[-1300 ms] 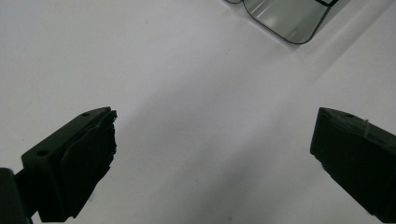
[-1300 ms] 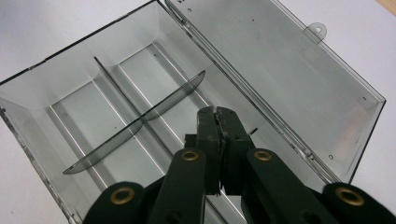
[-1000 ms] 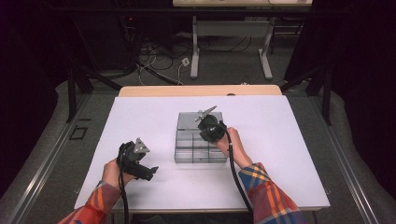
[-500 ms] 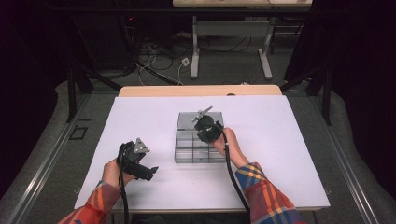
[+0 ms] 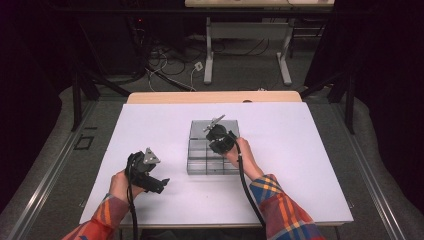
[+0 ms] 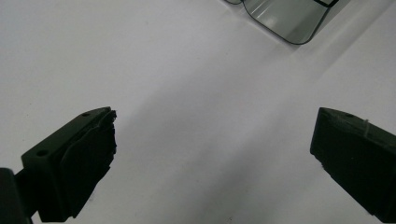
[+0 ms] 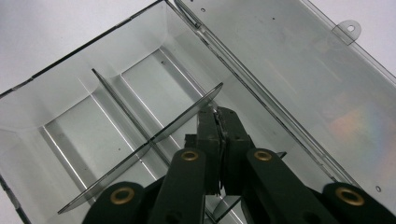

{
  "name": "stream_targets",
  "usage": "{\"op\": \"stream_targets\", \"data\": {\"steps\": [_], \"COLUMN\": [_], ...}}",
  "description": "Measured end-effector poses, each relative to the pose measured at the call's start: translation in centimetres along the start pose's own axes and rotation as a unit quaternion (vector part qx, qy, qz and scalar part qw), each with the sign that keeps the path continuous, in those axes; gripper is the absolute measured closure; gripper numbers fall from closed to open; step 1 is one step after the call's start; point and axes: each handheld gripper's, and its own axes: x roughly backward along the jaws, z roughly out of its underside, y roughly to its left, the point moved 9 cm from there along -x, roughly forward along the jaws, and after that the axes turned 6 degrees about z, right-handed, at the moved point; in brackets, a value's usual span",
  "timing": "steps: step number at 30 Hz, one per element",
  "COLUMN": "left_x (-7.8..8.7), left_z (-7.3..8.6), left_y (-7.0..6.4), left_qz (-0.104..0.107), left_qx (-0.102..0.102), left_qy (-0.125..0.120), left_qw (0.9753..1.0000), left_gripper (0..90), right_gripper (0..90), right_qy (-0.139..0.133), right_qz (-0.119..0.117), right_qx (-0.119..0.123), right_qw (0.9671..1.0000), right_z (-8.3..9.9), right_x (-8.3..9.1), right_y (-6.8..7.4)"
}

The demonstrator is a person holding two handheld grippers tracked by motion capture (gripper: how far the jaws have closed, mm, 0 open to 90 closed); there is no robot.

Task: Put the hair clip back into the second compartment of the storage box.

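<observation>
While box [image 5: 210, 150] lies open: right gripper [image 7: 218, 122] pinches a clear divider [image 7: 140, 154] above the slots.
Left gripper [image 6: 212, 154]: wide apart, empty.
Left to do: seat divider.

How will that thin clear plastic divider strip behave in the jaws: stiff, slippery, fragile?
The thin clear plastic divider strip looks light and probably flexes, being a slim sheet. Its glossy surface suggests it could slip; the right gripper pinches only its end. The clear compartment box likely shifts easily on the white table if the strip snags.
</observation>
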Motion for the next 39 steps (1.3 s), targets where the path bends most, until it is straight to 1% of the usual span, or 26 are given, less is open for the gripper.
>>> {"op": "stream_targets", "data": {"steps": [6, 8, 9, 11, 12, 13, 14, 15, 16, 19, 20, 21, 22, 23, 24, 25, 26, 27, 29, 30, 31, 32, 34, 36, 37, 39], "left_x": [0.0, 0.0, 0.0, 0.0, 0.0, 0.0, 0.0, 0.0, 0.0, 0.0, 0.0, 0.0, 0.0, 0.0, 0.0, 0.0, 0.0, 0.0, 0.0, 0.0, 0.0, 0.0, 0.0, 0.0, 0.0, 0.0], "left_z": [0.0, 0.0, 0.0, 0.0, 0.0, 0.0, 0.0, 0.0, 0.0, 0.0, 0.0, 0.0, 0.0, 0.0, 0.0, 0.0, 0.0, 0.0, 0.0, 0.0, 0.0, 0.0, 0.0, 0.0, 0.0, -0.1], "left_y": [0.0, 0.0, 0.0, 0.0, 0.0, 0.0, 0.0, 0.0, 0.0, 0.0, 0.0, 0.0, 0.0, 0.0, 0.0, 0.0, 0.0, 0.0, 0.0, 0.0, 0.0, 0.0, 0.0, 0.0, 0.0, 0.0], "left_qz": [0.001, 0.0, 0.0, 0.0, 0.0, 0.0, 0.0, 0.0, 0.0, 0.0, 0.0, -0.001, 0.001, 0.002, 0.001, 0.0, -0.001, 0.0, 0.001, 0.001, 0.0, 0.001, 0.0, 0.0, 0.001, 0.0], "left_qx": [0.0, 0.0, 0.001, 0.0, 0.001, 0.0, 0.0, 0.001, 0.0, 0.0, 0.0, -0.001, 0.001, 0.0, 0.0, -0.001, -0.002, -0.001, 0.0, 0.001, 0.001, 0.0, 0.0, 0.0, 0.0, -0.001], "left_qy": [0.0, -0.001, -0.001, -0.001, -0.001, 0.0, 0.0, -0.001, 0.0, 0.0, 0.0, 0.001, 0.001, 0.003, 0.003, 0.001, 0.0, 0.001, 0.0, -0.001, -0.001, 0.0, -0.001, 0.0, -0.001, 0.0], "left_qw": [1.0, 1.0, 1.0, 1.0, 1.0, 1.0, 1.0, 1.0, 1.0, 1.0, 1.0, 1.0, 1.0, 1.0, 1.0, 1.0, 1.0, 1.0, 1.0, 1.0, 1.0, 1.0, 1.0, 1.0, 1.0, 1.0], "left_gripper": [0.3, 0.3, 0.3, 0.3, 0.3, 0.4, 0.3, 0.3, 0.3, 0.3, 0.3, 0.4, 0.4, 0.4, 0.3, 0.3, 0.3, 0.3, 0.3, 0.3, 0.3, 0.4, 0.3, 0.3, 0.4, 0.4], "right_gripper": [89.3, 89.2, 89.2, 89.2, 89.2, 89.2, 89.2, 89.3, 89.2, 89.3, 89.2, 89.2, 89.2, 89.2, 89.2, 89.2, 89.2, 88.6, 84.6, 82.4, 81.8, 81.0, 79.6, 77.8, 77.3, 75.2], "right_qy": [0.003, 0.009, 0.006, 0.008, -0.007, 0.007, 0.01, 0.012, 0.014, 0.013, -0.022, 0.017, 0.017, 0.009, 0.02, 0.024, 0.013, 0.028, 0.027, 0.031, 0.025, 0.029, 0.029, 0.022, 0.023, 0.017], "right_qz": [-0.002, -0.003, -0.002, -0.003, 0.001, -0.003, -0.004, -0.001, 0.0, -0.003, 0.0, 0.0, -0.001, 0.0, -0.002, -0.002, -0.001, -0.003, -0.003, -0.002, -0.007, -0.005, -0.009, -0.011, -0.01, -0.012], "right_qx": [-0.002, -0.011, -0.004, -0.006, -0.008, -0.005, -0.003, -0.007, -0.005, -0.012, -0.017, -0.009, -0.008, -0.014, -0.008, -0.009, -0.016, -0.008, -0.01, -0.018, -0.014, -0.017, -0.02, -0.014, -0.021, -0.016], "right_qw": [1.0, 0.9999, 1.0, 0.9999, 0.9999, 1.0, 0.9999, 0.9999, 0.9999, 0.9998, 0.9996, 0.9998, 0.9998, 0.9999, 0.9998, 0.9997, 0.9998, 0.9996, 0.9996, 0.9994, 0.9996, 0.9994, 0.9993, 0.9996, 0.9995, 0.9997], "right_z": [0.0, 0.1, 0.0, 0.1, -0.2, 0.0, 0.1, 0.1, 0.1, 0.1, -0.4, 0.1, 0.1, 0.0, 0.1, 0.1, 0.0, 0.2, 0.2, 0.2, 0.1, 0.2, 0.3, 0.3, 0.4, 0.4], "right_x": [-0.4, -0.4, -0.6, -0.6, -0.9, -0.8, -0.9, -0.9, -1.0, -1.1, -1.6, -1.2, -1.3, -1.5, -1.4, -1.5, -1.8, -1.8, -1.8, -1.6, -1.6, -1.4, -1.0, -0.6, -0.3, 0.2], "right_y": [0.2, 0.4, 0.3, 0.4, 0.4, 0.4, 0.4, 0.4, 0.4, 0.5, 0.6, 0.5, 0.5, 0.6, 0.7, 0.8, 1.0, 1.0, 1.0, 1.1, 1.0, 1.0, 1.0, 0.8, 0.9, 0.7]}}
